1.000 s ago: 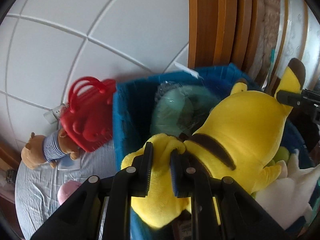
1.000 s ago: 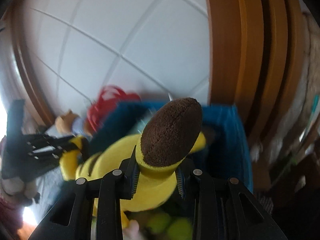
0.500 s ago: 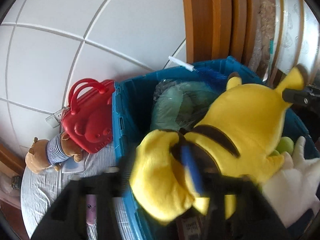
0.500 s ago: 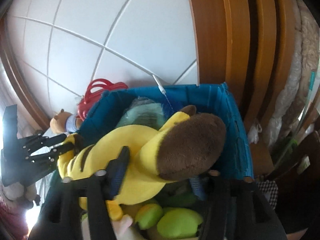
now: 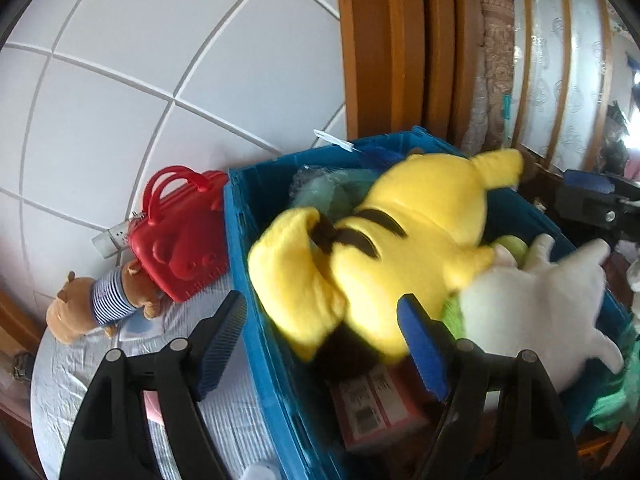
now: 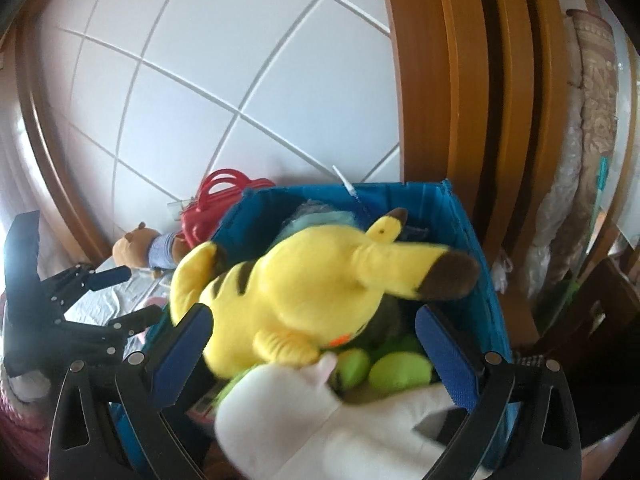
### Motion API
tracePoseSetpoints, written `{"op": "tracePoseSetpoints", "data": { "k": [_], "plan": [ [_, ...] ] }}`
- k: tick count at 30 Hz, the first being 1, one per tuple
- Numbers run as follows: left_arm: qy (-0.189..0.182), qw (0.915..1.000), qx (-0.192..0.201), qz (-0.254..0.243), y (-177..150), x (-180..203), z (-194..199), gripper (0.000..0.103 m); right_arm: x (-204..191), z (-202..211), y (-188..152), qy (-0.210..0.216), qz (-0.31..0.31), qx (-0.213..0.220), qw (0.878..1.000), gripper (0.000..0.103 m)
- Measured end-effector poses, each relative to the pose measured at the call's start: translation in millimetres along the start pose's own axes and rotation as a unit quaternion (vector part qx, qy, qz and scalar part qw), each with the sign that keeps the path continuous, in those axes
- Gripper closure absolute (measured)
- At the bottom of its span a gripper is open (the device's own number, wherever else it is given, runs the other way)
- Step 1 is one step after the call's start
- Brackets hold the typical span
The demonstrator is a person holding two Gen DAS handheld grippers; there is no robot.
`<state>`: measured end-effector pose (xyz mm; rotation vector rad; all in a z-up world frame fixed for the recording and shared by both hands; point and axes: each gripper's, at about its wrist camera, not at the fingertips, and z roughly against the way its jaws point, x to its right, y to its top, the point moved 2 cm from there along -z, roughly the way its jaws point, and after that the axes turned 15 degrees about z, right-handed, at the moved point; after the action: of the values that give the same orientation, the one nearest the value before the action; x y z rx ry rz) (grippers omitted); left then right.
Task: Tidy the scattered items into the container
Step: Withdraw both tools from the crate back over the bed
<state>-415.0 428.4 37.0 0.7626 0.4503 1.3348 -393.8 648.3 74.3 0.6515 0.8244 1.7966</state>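
Note:
A big yellow plush (image 5: 408, 240) with brown stripes lies inside the blue bin (image 5: 256, 280), on top of other toys; it also shows in the right wrist view (image 6: 320, 292), with the bin's wall (image 6: 472, 248) behind it. My left gripper (image 5: 320, 344) is open and empty just behind the plush's tail, astride the bin's left wall. My right gripper (image 6: 316, 356) is open and empty near the plush's brown-tipped ear. A white plush (image 5: 536, 304) and green toys (image 6: 400, 368) lie in the bin too.
Left of the bin, a red plastic case (image 5: 180, 240) and a brown bear in a striped shirt (image 5: 100, 304) lie on a grey cloth-covered surface (image 5: 80, 368). A white tiled wall and wooden door frame (image 5: 384, 52) stand behind. A pink box (image 5: 372, 404) lies inside the bin.
Both grippers opened and let go of the yellow plush, which dropped into the bin. Both grippers drew back a little.

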Motion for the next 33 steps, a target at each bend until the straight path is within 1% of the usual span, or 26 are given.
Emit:
{"op": "tracePoseSetpoints", "data": {
  "k": [5,8,11,14,20,25,30,33],
  "plan": [
    [-0.015,0.9998,0.010,-0.001,-22.7,6.6,28.2,0.026,-19.2,17.3,-20.2,-0.011,-0.002,-0.005,1.000,0.000],
    [-0.024,0.9996,0.015,0.002,-34.3,9.9,43.0,0.026,-28.8,30.4,-29.3,-0.018,-0.001,-0.001,1.000,0.000],
    [-0.022,0.9996,0.017,0.004,-45.1,13.1,53.7,0.026,-36.9,41.7,-37.3,-0.027,0.000,0.000,1.000,0.000],
    [-0.028,0.9994,0.018,0.007,-54.8,13.1,61.7,0.026,-44.6,52.4,-47.2,-0.028,-0.003,0.007,1.000,0.000],
    [-0.031,0.9991,0.023,0.017,-69.7,4.4,76.6,0.026,-65.3,64.6,-62.1,-0.041,0.004,0.007,0.999,0.000],
    [-0.032,0.9988,0.029,0.023,-82.1,-9.0,88.9,0.026,-81.9,72.8,-75.2,-0.047,-0.008,0.010,0.999,0.000],
    [-0.051,0.9982,0.027,0.016,-99.3,-20.1,99.7,0.026,-101.7,76.9,-91.9,-0.054,-0.029,0.008,0.998,0.000],
    [-0.059,0.9977,0.032,0.013,-109.8,-27.4,107.1,0.025,-115.2,83.0,-101.1,-0.062,-0.040,0.011,0.997,0.000]
  ]
}}
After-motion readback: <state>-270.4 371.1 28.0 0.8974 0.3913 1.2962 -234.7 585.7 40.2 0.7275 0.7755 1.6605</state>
